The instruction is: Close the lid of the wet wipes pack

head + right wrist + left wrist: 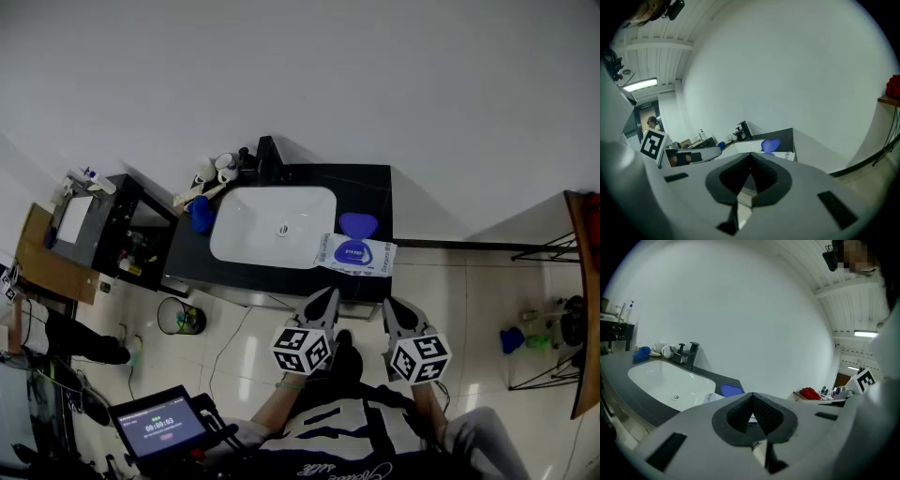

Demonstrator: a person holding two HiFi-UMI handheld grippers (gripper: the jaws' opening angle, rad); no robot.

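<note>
wipes pack (357, 255) on bench (375, 184), lid (357, 224) open | left claw (326, 298), right claw (394, 309) clenched empty, far from pack | probably to push lid

Washroom: white basin (272, 225) in a dark counter (373, 187) (black faucet (266, 156) behind it), ahead of both jaws.

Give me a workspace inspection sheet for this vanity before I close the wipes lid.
Surface: dark counter with white sink.
Job's things: wet wipes pack right of the sink, blue lid open.
Clutter: blue cloth, cups by faucet.
Grippers: left tongs and right tongs shut, empty, short of the counter.
Cables: thin cable on floor.
Surroundings: bin, timer screen.
</note>
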